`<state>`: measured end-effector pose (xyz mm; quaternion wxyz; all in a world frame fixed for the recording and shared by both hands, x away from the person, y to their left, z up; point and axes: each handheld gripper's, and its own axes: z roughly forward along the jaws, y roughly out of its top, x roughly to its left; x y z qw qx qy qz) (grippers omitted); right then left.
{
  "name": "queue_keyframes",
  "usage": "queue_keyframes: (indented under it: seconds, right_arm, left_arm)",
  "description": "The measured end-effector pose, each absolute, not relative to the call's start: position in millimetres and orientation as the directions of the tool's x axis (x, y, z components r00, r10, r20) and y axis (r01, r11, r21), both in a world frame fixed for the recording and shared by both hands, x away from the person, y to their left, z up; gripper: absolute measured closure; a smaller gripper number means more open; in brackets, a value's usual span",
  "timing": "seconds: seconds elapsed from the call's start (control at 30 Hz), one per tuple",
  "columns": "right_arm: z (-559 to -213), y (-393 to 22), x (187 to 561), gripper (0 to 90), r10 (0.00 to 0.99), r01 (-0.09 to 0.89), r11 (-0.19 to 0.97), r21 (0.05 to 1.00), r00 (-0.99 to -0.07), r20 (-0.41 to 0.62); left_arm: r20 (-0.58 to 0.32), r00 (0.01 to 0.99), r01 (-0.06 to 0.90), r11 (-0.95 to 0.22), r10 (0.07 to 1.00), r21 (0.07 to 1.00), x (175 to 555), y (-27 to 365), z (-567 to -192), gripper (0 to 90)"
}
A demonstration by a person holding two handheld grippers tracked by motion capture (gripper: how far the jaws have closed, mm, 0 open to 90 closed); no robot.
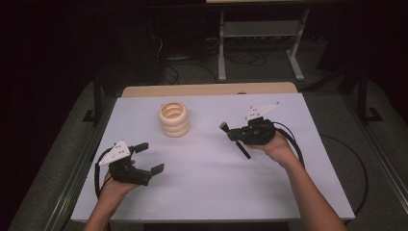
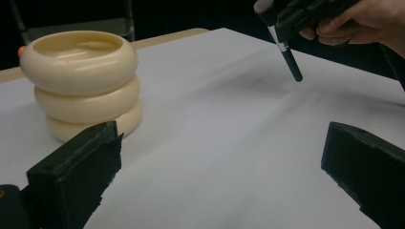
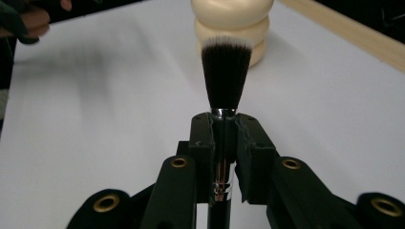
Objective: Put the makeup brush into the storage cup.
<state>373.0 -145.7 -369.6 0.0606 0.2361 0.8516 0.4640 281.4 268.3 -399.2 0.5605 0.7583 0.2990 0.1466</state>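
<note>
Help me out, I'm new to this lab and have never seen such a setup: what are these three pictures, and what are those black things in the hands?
There is no robot here. A person holds hand-operated tongs, one pair in each hand, at a white table. The high view looks down from above the person's side. The other two pictures come from small cameras riding on each pair of tongs, looking along the black jaws.

On the table stands a cream ribbed holder, shaped like three stacked rings and open on top. The left tongs are open and hold nothing. The right tongs are shut on a makeup brush, gripping its metal collar; its dark bristles point toward the holder.
</note>
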Motion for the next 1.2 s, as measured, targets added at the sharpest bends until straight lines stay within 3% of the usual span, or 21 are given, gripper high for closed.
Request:
queue_keyframes:
  seconds: [0.23,0.33,0.77,1.2]
  right_arm:
    - [-366,-150,370,77.4,0.471,0.333,0.391,0.858,-0.873,0.125]
    - [-365,-150,369,77.4,0.468,0.332,0.377,0.865,-0.874,0.132]
    - [-359,-153,368,77.4,0.474,0.318,0.329,0.889,-0.87,0.137]
    - [-357,-152,367,77.4,0.464,0.313,0.283,0.907,-0.872,0.156]
  left_arm:
    - [-0.114,0.792,0.261,-0.164,0.6,0.951,292,260,-392,0.1]
    - [-0.106,0.809,0.242,-0.162,0.579,0.957,296,257,-390,5.9]
    - [-0.068,0.837,0.176,-0.15,0.543,0.973,309,240,-377,5.8]
    - [-0.084,0.877,0.177,-0.155,0.472,0.972,324,219,-374,5.8]
